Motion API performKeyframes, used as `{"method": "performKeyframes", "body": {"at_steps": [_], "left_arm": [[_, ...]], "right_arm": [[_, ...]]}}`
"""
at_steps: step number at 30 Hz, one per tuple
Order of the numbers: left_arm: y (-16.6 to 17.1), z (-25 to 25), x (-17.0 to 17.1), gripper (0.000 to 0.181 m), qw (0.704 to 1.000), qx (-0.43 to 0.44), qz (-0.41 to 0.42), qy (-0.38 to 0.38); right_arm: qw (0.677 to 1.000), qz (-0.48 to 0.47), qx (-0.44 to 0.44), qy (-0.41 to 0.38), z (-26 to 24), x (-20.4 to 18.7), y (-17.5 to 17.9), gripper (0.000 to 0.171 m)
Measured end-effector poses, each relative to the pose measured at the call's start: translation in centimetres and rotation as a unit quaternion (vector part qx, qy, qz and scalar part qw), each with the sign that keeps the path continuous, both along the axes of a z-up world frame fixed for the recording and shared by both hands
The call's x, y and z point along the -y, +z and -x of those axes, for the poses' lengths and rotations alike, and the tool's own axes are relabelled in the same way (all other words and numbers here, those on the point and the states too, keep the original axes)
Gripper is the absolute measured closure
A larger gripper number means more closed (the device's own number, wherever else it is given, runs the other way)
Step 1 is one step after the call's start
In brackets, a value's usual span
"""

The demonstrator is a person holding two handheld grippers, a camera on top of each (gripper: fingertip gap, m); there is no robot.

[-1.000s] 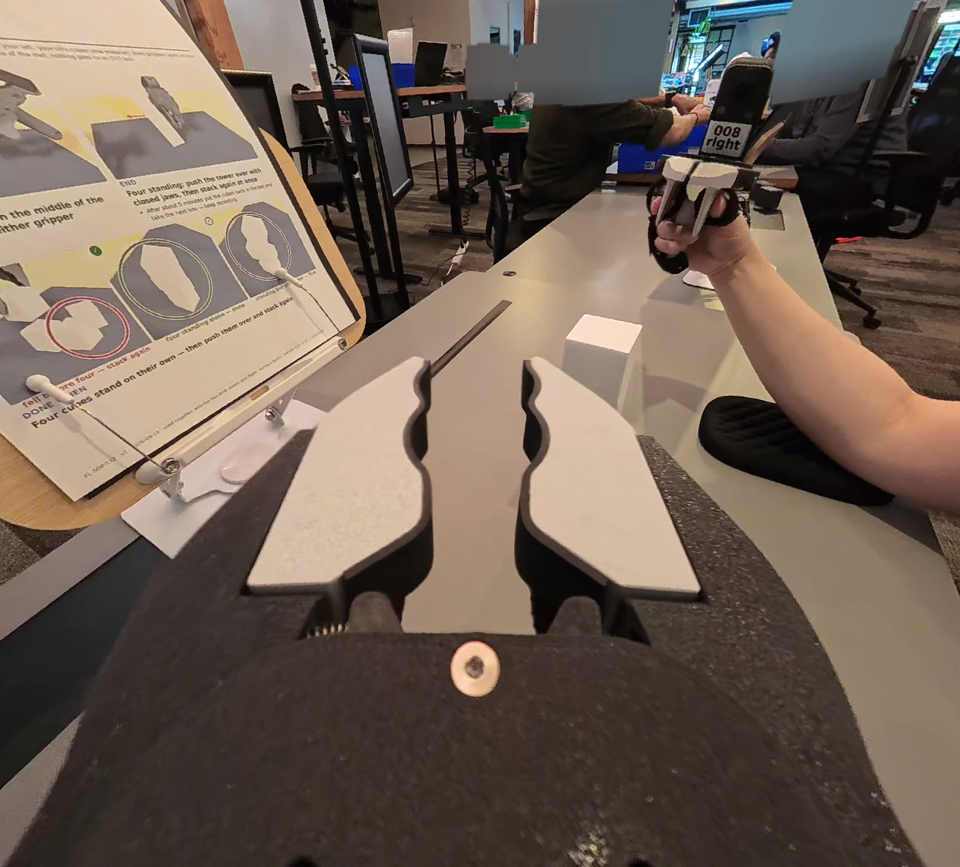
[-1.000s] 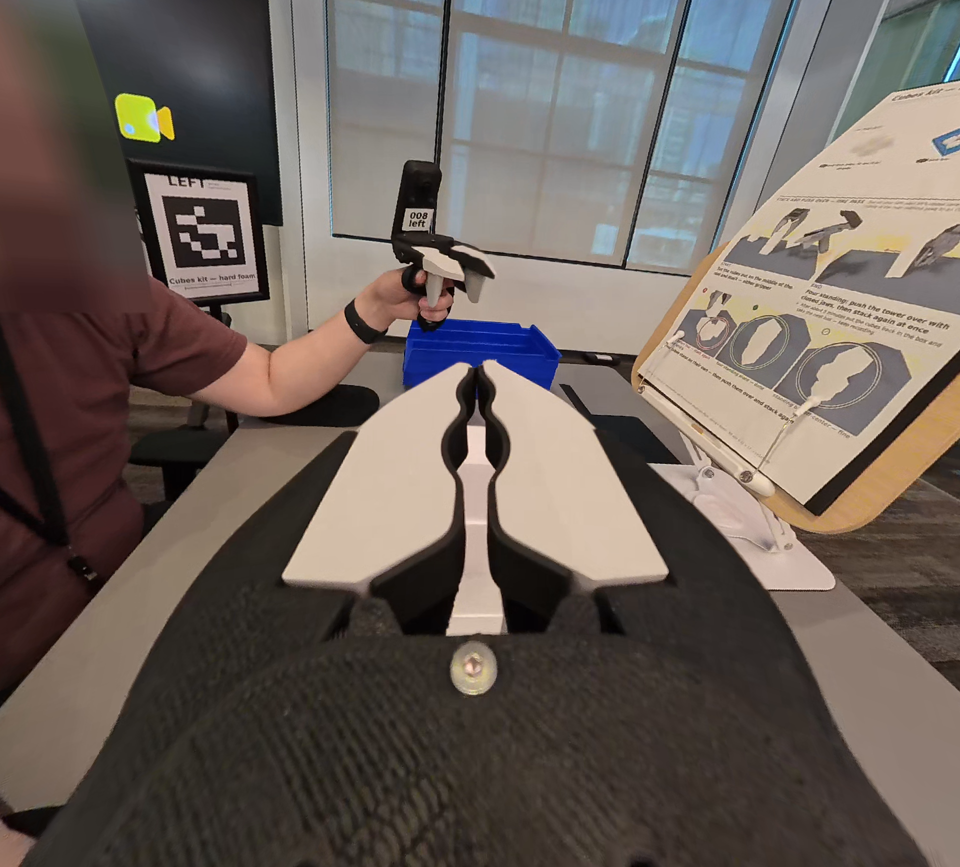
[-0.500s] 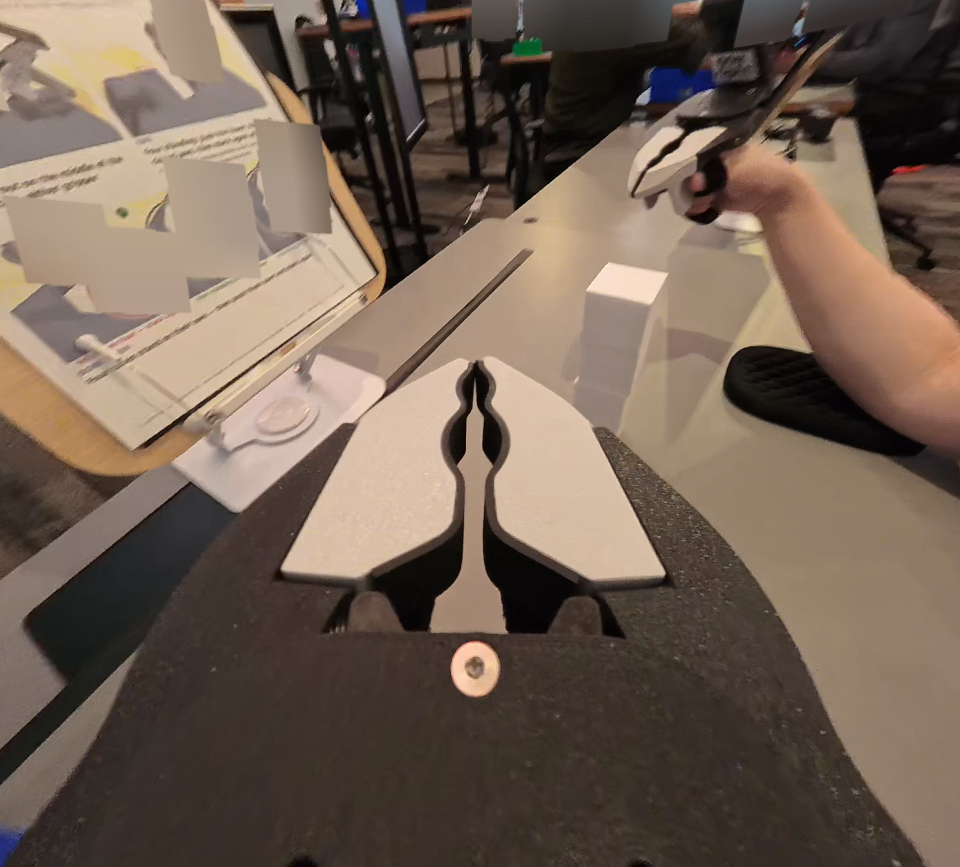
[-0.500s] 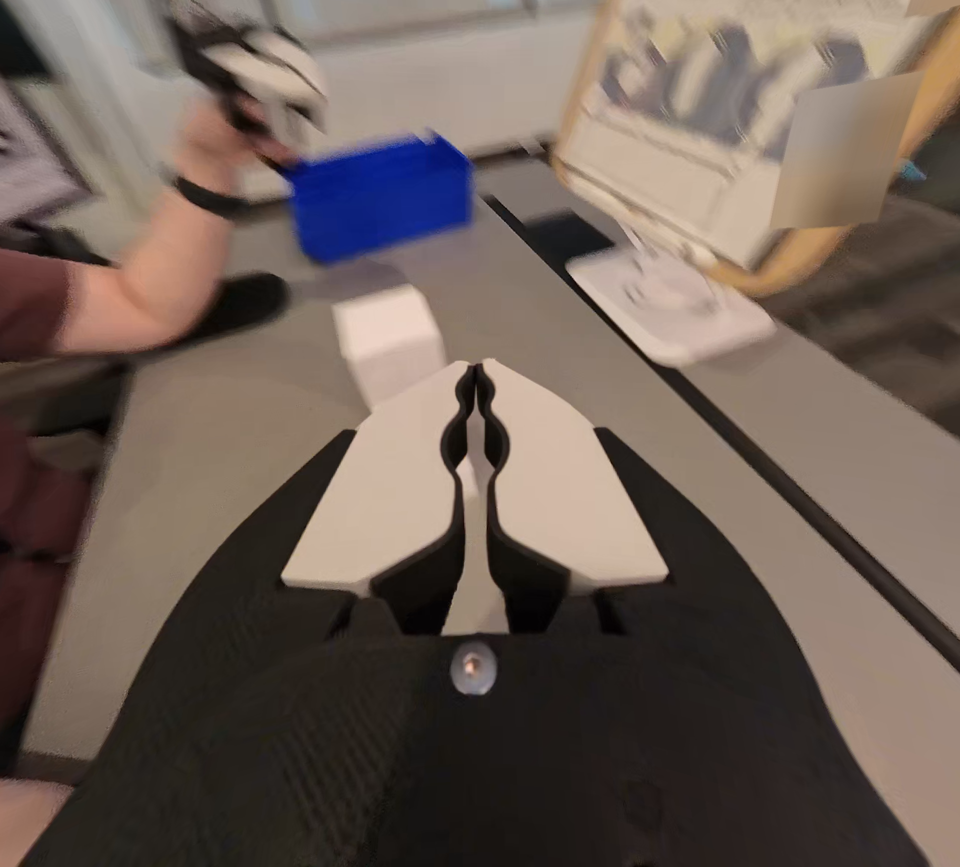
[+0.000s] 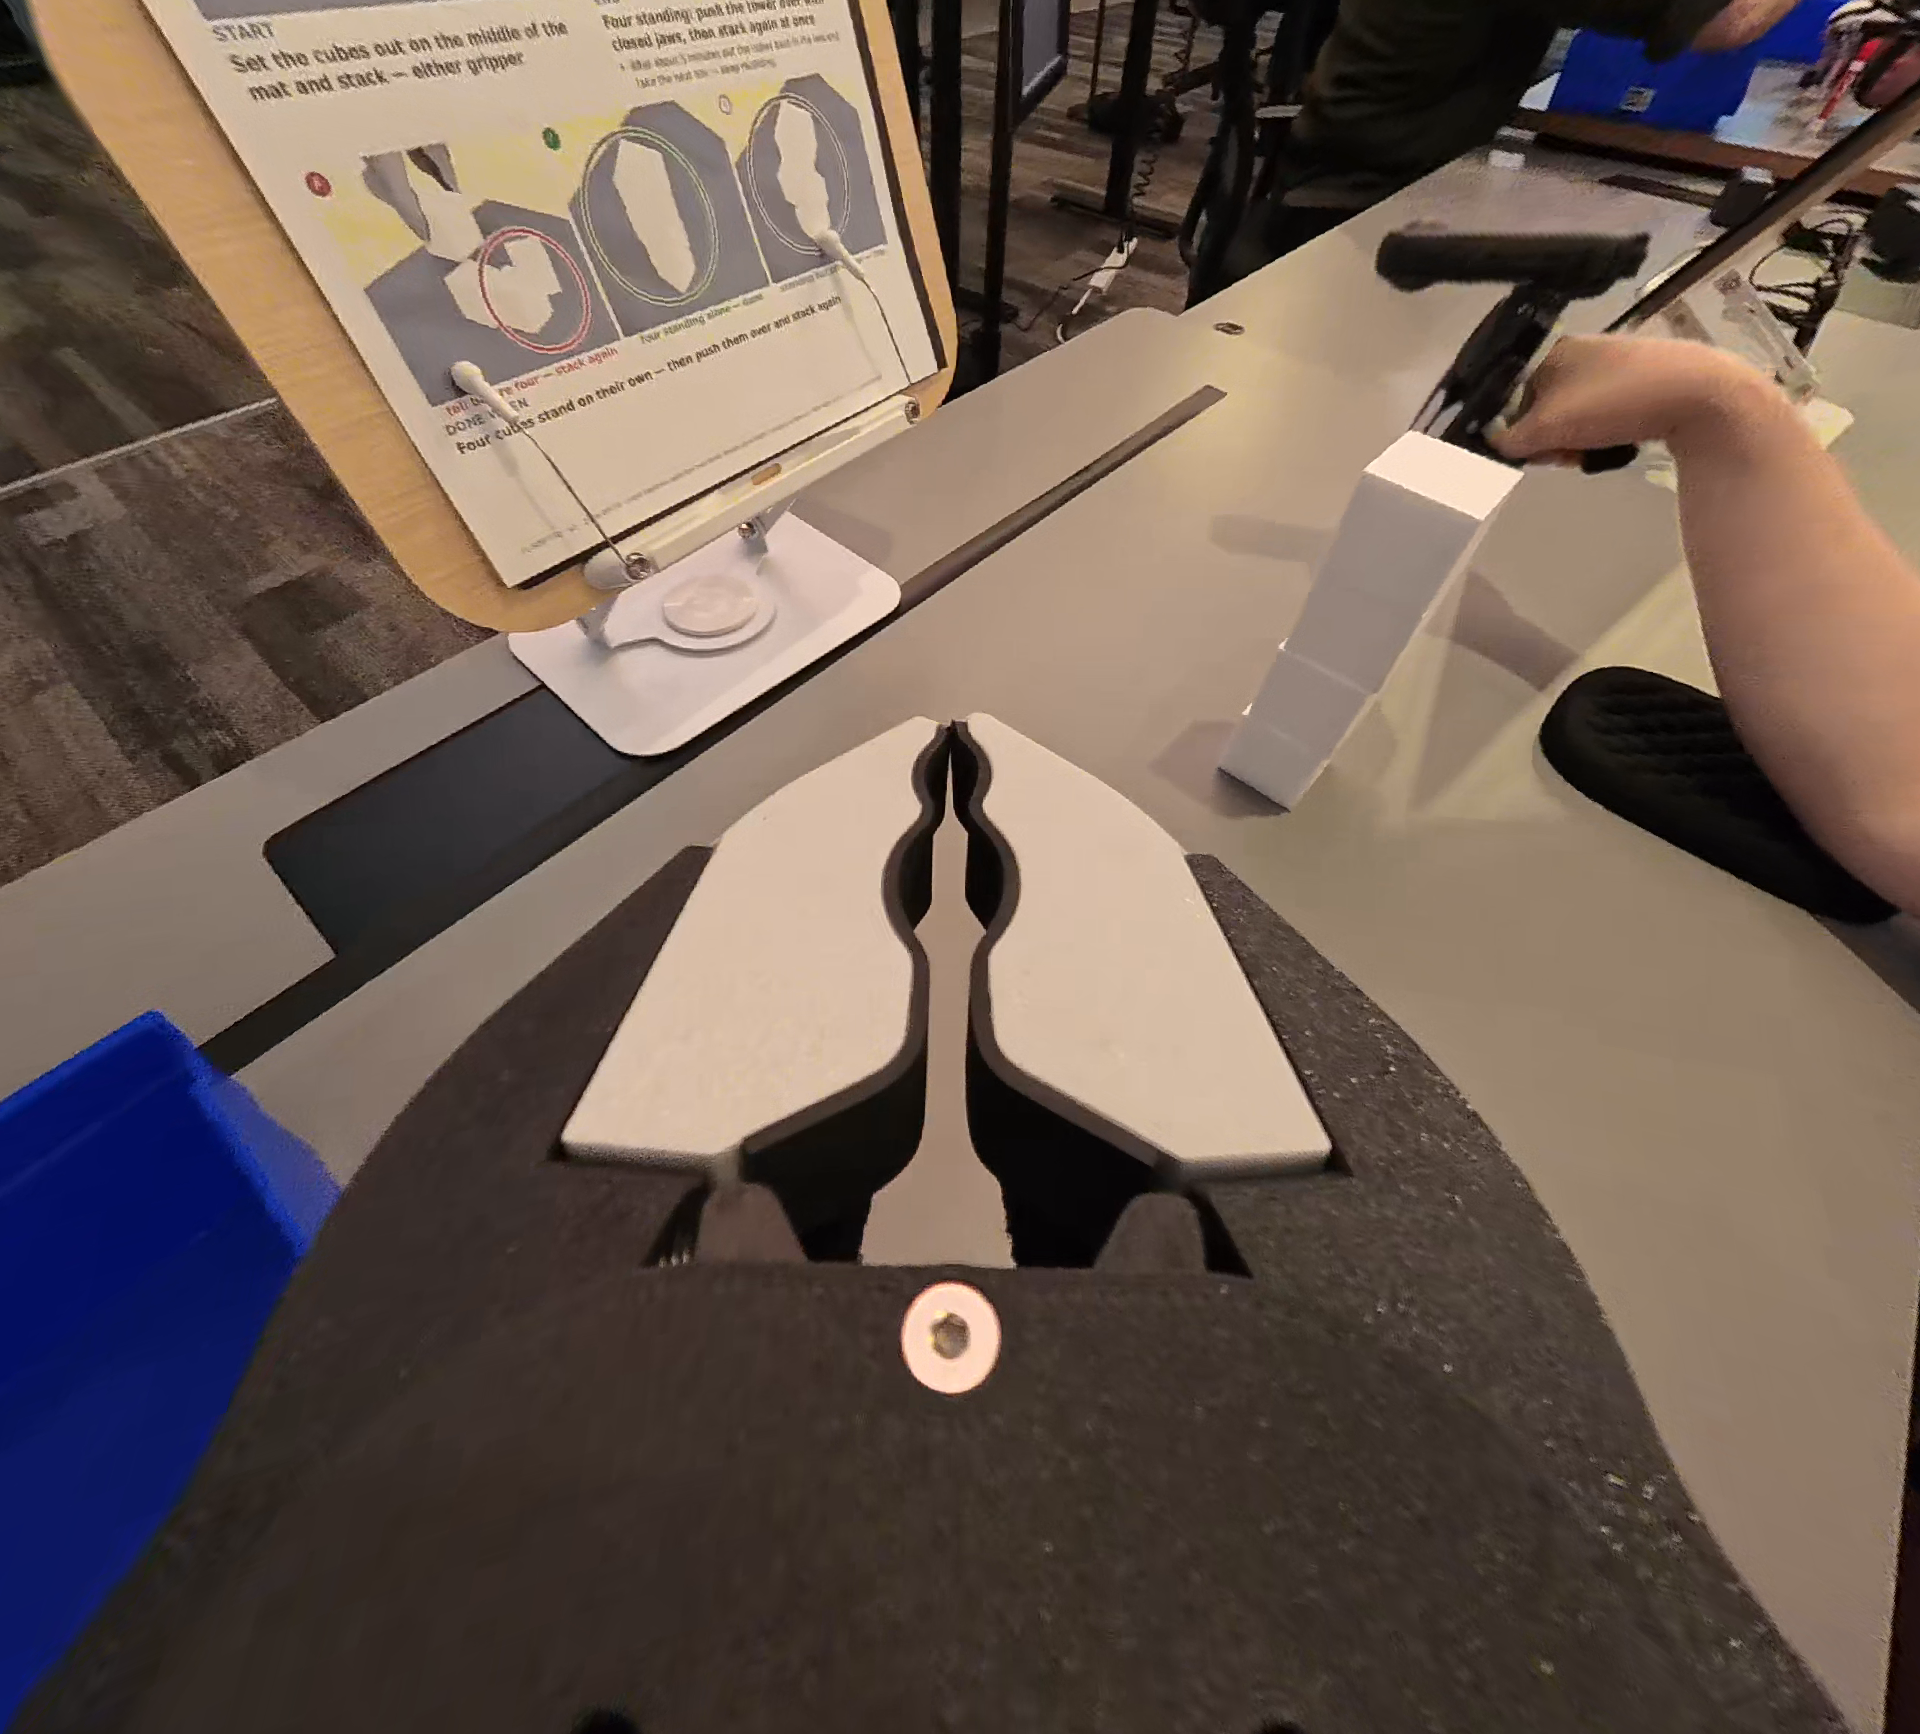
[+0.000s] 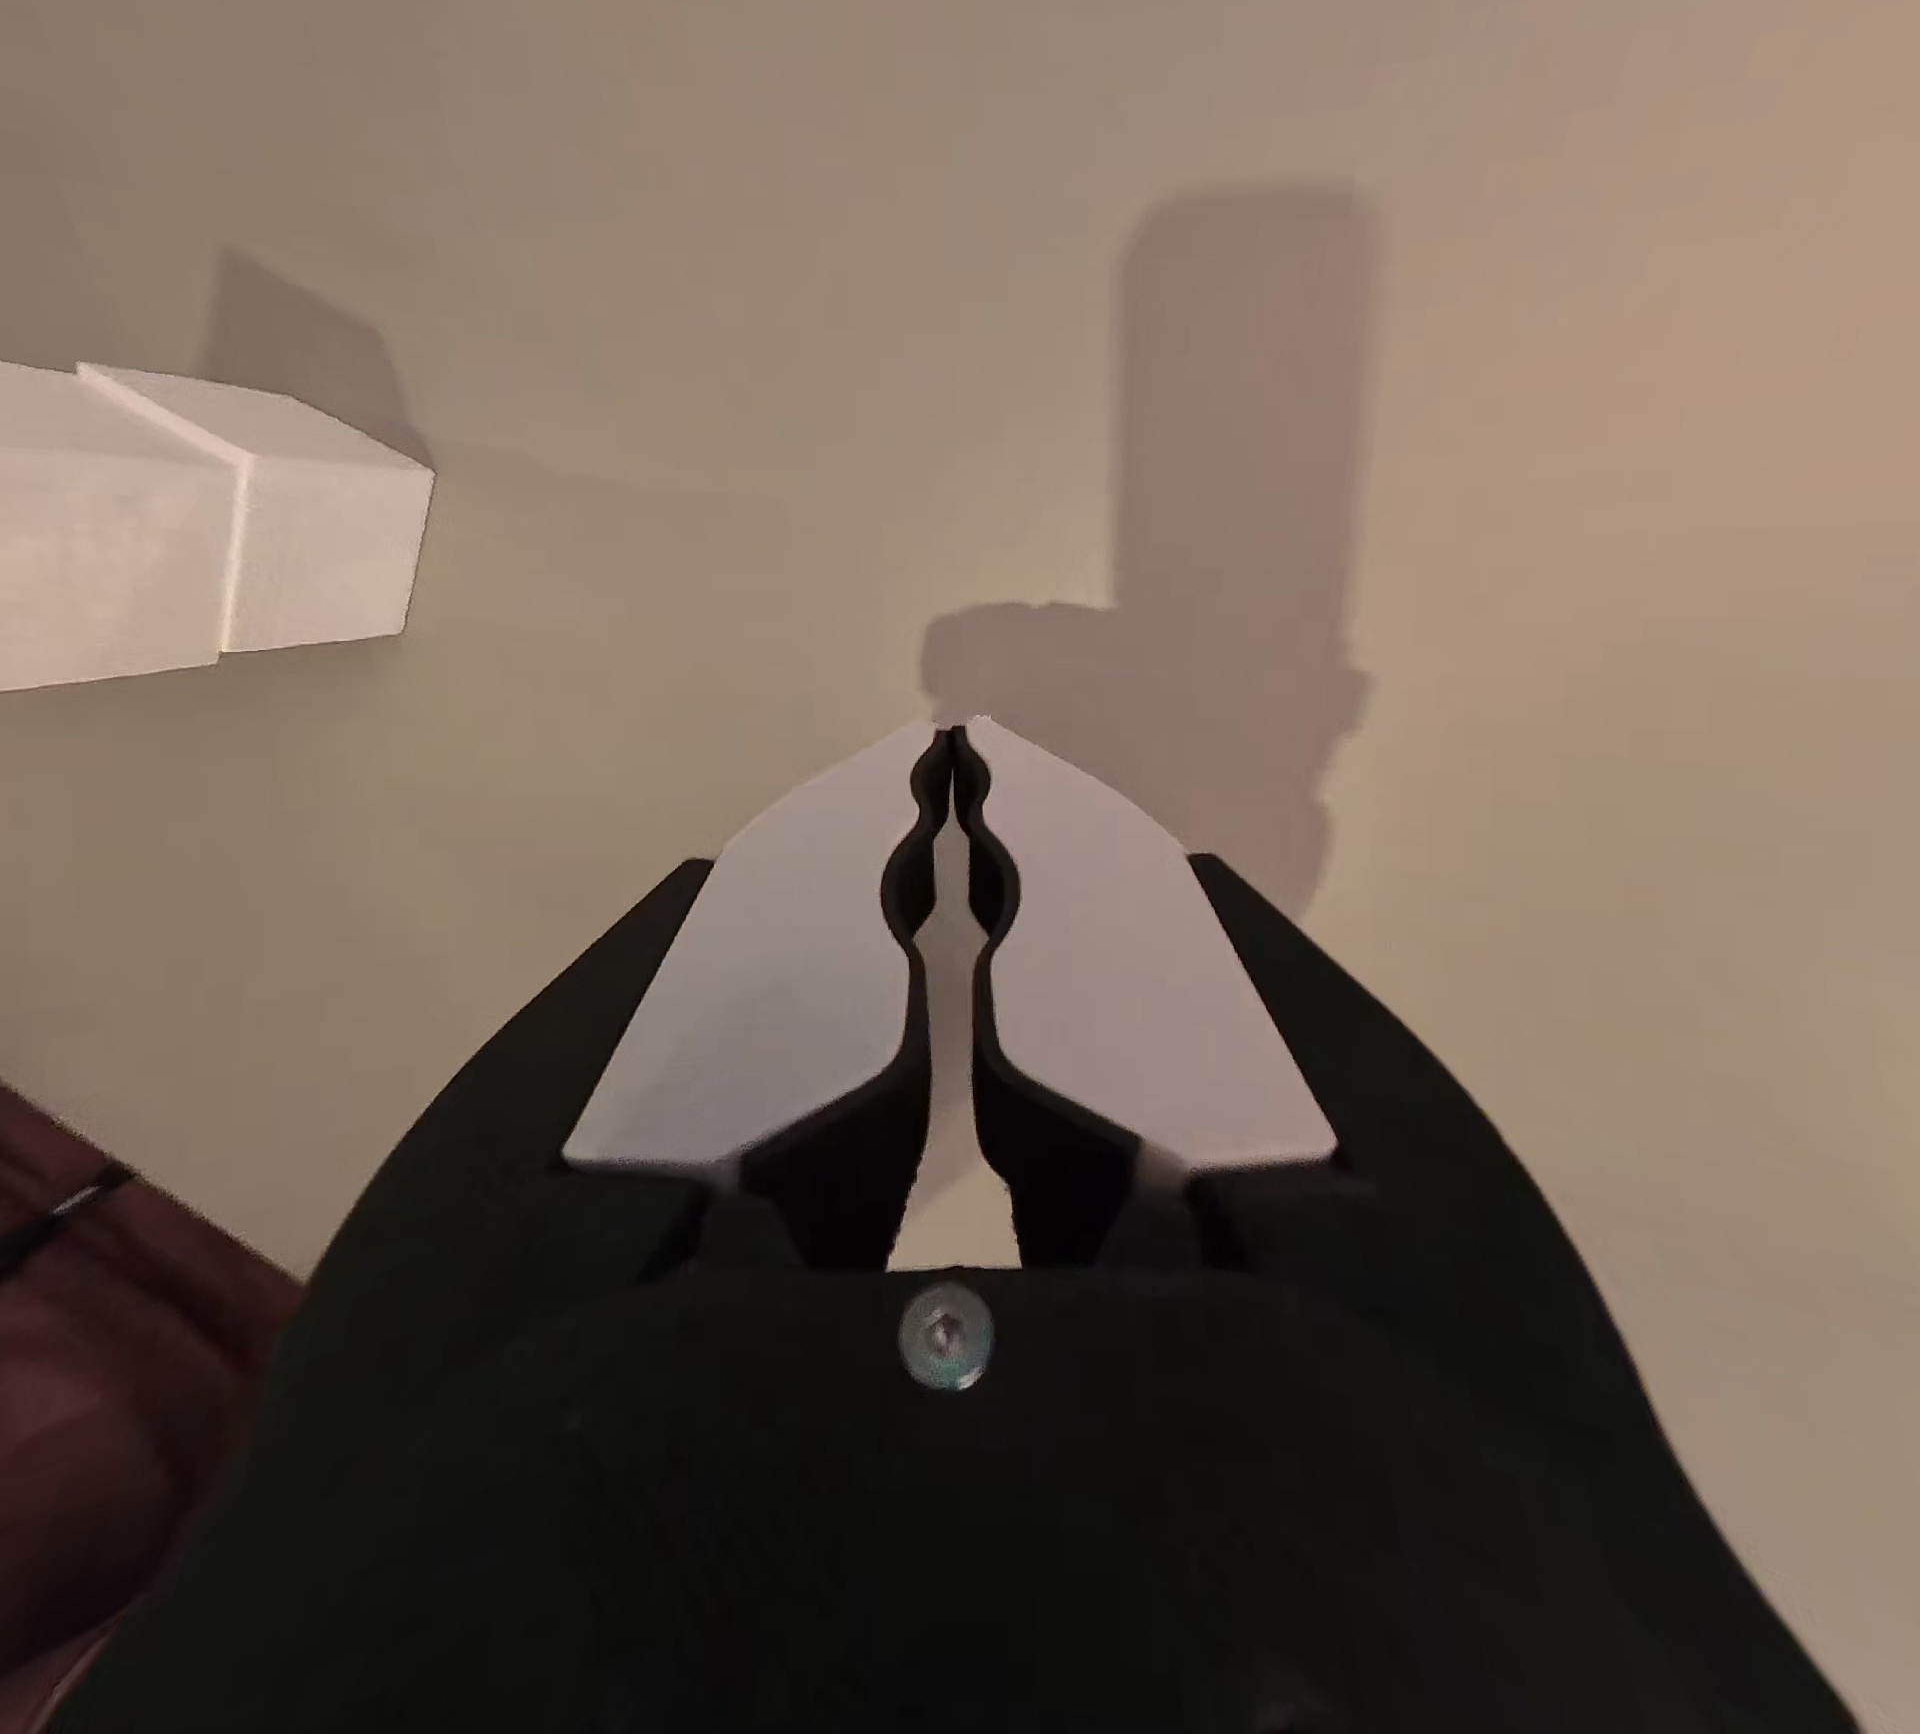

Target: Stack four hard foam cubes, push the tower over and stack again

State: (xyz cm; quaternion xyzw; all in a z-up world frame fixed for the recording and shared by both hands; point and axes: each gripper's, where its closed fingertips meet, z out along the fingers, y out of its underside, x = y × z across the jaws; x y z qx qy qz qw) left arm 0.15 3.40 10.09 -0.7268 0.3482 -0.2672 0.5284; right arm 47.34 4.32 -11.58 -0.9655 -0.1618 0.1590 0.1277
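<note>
A tower of white foam cubes [image 5: 1361, 624] stands on the grey table [image 5: 1039, 645] and looks slanted in this tilted left wrist view. My left gripper [image 5: 953, 726] is shut and empty, low over the table, left of and nearer than the tower. My right gripper [image 5: 1481, 427], held in a hand, is beside the tower's top cube; its tips are blurred there. In the right wrist view my right gripper [image 6: 951, 728] is shut and empty, pointing down at the table [image 6: 1039, 126], with the cubes [image 6: 260, 541] to its left, slightly offset from one another.
An instruction board on a white stand [image 5: 582, 157] stands at the table's left edge. A blue bin [image 5: 125, 1269] is at near left. A black wrist pad [image 5: 1704, 791] lies under the right forearm. A dark slot [image 5: 1039, 489] runs along the table. People sit at desks beyond. My hands' fingertips stand some 50 cm from each other.
My left gripper went from open to shut and dropped lower. My right gripper, shut throughout, swung down from shoulder height to the tower's top and now points at the tabletop.
</note>
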Motion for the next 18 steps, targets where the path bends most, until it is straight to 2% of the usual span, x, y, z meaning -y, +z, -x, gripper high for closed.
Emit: {"method": "performKeyframes", "body": {"at_steps": [7,18], "left_arm": [[0.2,0.4,0.3,0.181,1.000,-0.011,-0.009,0.006],[0.3,0.3,0.6,0.181,1.000,-0.010,-0.010,0.003]], "right_arm": [[0.997,0.071,-0.031,0.028,2.1,0.9,-3.2,0.171],[0.996,0.052,-0.045,0.048,3.9,0.9,-1.8,0.171]]}}
